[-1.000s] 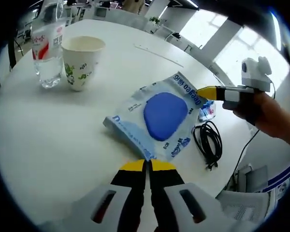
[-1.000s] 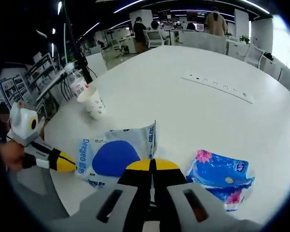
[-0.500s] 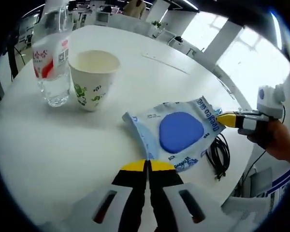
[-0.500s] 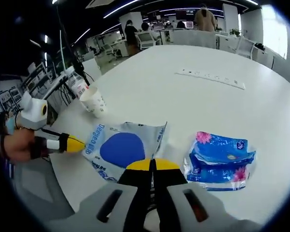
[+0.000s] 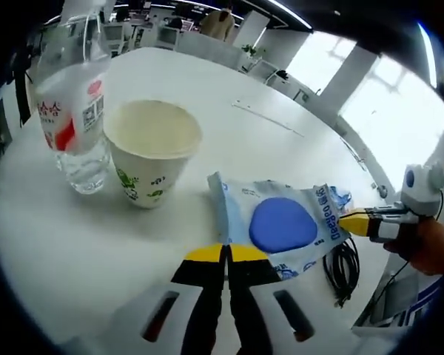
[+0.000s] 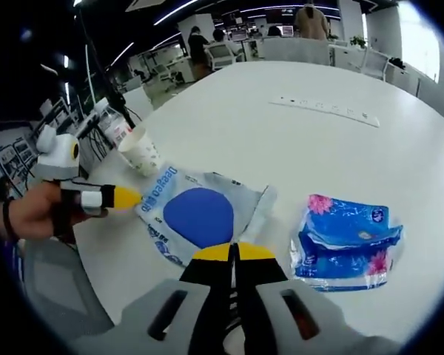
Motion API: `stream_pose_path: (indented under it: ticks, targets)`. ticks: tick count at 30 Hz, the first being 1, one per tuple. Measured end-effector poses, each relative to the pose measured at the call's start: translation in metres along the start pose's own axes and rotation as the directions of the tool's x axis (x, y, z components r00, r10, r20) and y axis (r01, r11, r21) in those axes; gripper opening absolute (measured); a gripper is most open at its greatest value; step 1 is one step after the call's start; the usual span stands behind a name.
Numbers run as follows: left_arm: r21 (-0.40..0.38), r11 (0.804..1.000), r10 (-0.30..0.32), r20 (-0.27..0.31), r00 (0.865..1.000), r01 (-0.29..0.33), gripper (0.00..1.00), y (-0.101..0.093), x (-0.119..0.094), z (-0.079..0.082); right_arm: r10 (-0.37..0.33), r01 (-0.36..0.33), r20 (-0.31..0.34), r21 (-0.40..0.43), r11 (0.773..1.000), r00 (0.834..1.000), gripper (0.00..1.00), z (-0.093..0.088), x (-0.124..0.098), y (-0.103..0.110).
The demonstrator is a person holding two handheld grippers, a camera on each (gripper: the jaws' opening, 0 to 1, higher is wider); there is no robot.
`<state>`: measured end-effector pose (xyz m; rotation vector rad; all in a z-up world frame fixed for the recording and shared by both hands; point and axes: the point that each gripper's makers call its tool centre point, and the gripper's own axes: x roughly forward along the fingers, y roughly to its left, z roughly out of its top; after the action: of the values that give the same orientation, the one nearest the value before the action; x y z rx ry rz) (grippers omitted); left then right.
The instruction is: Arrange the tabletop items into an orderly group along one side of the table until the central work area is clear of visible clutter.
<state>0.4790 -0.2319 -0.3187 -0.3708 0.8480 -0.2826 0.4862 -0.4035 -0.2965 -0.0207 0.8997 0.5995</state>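
White table: both grippers' jaws pinch opposite ends of wipes pack, lifted.

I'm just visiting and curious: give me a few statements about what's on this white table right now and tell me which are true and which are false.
1. A paper cup stands upright beside a water bottle. True.
2. The paper cup lies on its side. False: it stands upright, mouth up.
3. Both grippers pinch the wipes pack with the blue oval, the left gripper at one edge and the right gripper at the opposite one. True.
4. The blue tissue packet with pink flowers sits on top of the wipes pack. False: it lies apart, on the table.
5. A black cable is coiled inside the cup. False: it lies on the table by the pack.
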Motion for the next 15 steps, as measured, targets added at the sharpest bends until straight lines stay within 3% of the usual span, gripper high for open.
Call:
stream_pose_path:
  ticks: [12, 15]
  targets:
    - [-0.084, 0.996, 0.04, 0.05, 0.998, -0.036, 0.0, 0.019, 0.004, 0.019, 0.021, -0.021, -0.006, -0.013, 1.0, 1.0, 0.0, 0.018, 0.019, 0.004]
    - [-0.071, 0.997, 0.044, 0.052, 0.998, -0.041, 0.0, 0.023, 0.003, 0.021, 0.025, -0.026, -0.013, -0.028, 0.999, 1.0, 0.0, 0.021, 0.022, 0.002]
